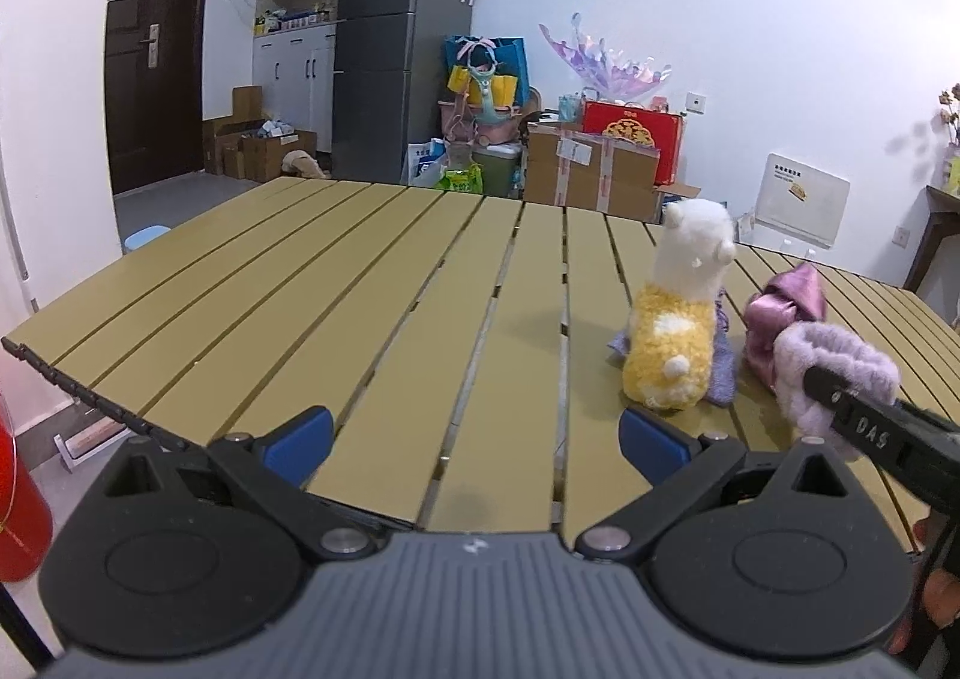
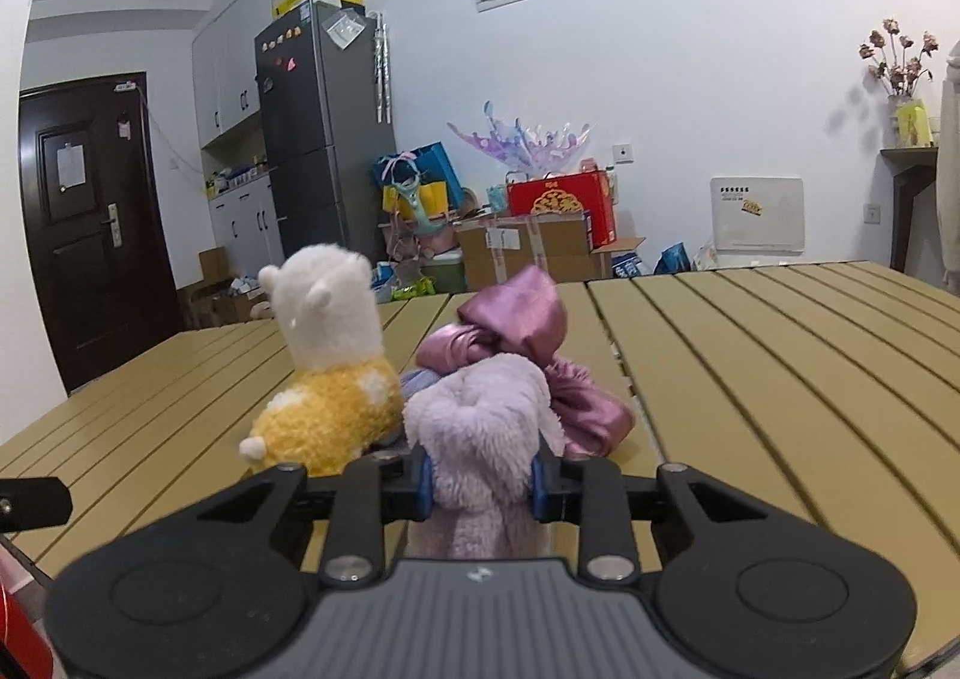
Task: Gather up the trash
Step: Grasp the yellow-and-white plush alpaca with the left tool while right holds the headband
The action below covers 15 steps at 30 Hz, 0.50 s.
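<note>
Item: fluffy lilac band [image 2: 480,439], pinched between the blue pads [image 2: 425,484] of my right gripper [image 2: 480,487], lower centre of the right wrist view; jaws clenched on it, the plush bulging above and below them. In the left wrist view it sits at right [image 1: 834,379], on the gripper's tip.

Beside it: pink satin bundle [image 2: 528,361] just behind; yellow-and-white plush alpaca [image 2: 330,379] to its left, on the slatted tan table [image 2: 780,379].

My left gripper [image 1: 477,439]: released, jaws wide, holding nothing, over bare slats at lower centre.
</note>
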Available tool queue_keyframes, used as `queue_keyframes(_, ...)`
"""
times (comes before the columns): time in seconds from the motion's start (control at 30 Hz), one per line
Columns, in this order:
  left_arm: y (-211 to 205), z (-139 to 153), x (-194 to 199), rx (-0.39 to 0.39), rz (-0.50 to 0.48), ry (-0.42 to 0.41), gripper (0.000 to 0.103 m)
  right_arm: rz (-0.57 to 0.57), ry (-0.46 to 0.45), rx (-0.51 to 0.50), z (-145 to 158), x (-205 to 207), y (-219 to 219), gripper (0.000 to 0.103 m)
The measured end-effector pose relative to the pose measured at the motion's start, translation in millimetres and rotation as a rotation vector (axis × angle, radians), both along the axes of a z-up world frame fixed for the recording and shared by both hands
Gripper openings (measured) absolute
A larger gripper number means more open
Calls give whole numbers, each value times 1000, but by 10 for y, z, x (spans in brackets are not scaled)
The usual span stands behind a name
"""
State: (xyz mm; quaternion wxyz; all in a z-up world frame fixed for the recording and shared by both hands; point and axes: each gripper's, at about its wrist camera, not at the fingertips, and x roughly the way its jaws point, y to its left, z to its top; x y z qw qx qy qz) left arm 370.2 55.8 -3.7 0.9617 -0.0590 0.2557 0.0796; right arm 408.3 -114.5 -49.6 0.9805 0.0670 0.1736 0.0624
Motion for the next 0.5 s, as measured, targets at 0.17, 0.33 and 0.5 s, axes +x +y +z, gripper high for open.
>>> queue_keyframes(0.17,-169,12,79,16,-18,2,103,-31,-22,27,85,-27,-194,27)
queue_keyframes(0.33,-372,45,245,18,-40,13,103,-66,-32,69,126,-60,-431,27)
queue_keyframes(0.5,-606,72,496,68,-73,34,103,-113,-41,95,162,-84,-668,27)
